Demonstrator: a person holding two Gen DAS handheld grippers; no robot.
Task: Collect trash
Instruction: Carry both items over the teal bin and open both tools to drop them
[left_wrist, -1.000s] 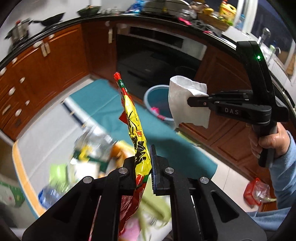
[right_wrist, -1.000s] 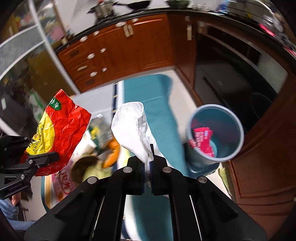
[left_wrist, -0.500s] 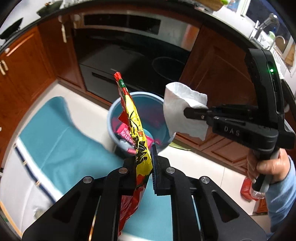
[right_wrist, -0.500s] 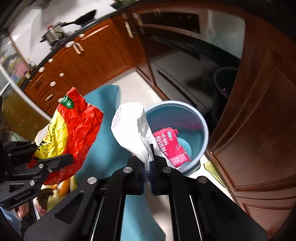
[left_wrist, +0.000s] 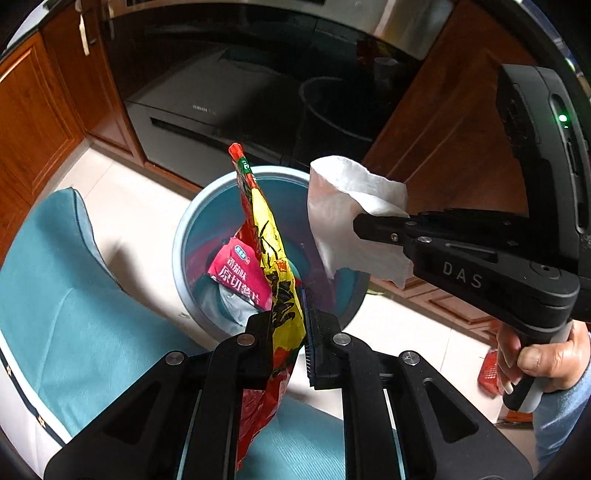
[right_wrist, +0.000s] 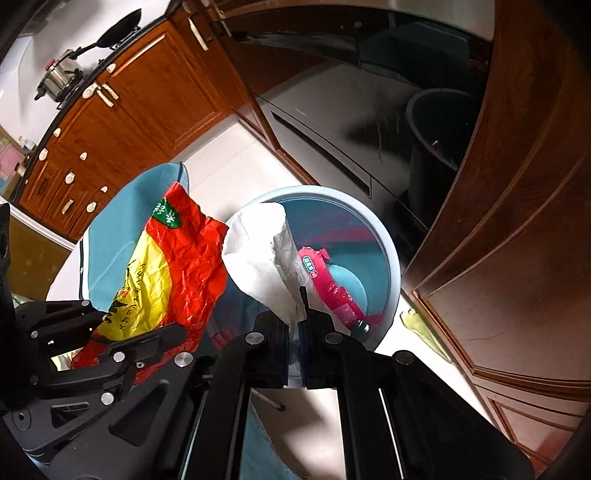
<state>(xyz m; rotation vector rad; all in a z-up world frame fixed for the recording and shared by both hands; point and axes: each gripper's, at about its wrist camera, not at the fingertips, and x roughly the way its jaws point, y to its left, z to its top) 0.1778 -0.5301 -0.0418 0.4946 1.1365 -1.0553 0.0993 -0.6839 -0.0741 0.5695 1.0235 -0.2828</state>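
Overhead, two handheld grippers hang above a pale blue round trash bin (left_wrist: 183, 236) that stands on a light tiled floor (left_wrist: 136, 192) in a kitchen. The left gripper (left_wrist: 287, 334) has its jaws clenched on a crumpled red and yellow snack wrapper (left_wrist: 271, 254); the wrapper sticks up between the fingers and its lower end trails down below them. In the left wrist view the wrapper's top lines up with the bin's opening. The right gripper (right_wrist: 293, 334) has its jaws clamped on a crumpled white paper tissue (right_wrist: 258, 258), which rises from the fingers and, in the right wrist view, overlaps the near rim of the bin (right_wrist: 391, 266). From the left wrist view the same tissue (left_wrist: 347, 218) is held at the tip of the right gripper (left_wrist: 364, 225), over the bin's right edge, and the person's right hand (left_wrist: 535, 358) grips the handle, with a blue sleeve at the wrist.

Inside the bin lies a pink snack packet (left_wrist: 240, 271) with white printed characters; the right wrist view shows it too (right_wrist: 328, 280), against the bin's teal inner wall. A teal mat (left_wrist: 62, 295) with a dark border lies on the floor just left of the bin. Behind the bin are a dark glossy appliance front (left_wrist: 229, 85) and reddish-brown wooden cabinets (right_wrist: 517, 229). A steel pot (right_wrist: 59, 77) sits on the far surface, top left in the right wrist view.
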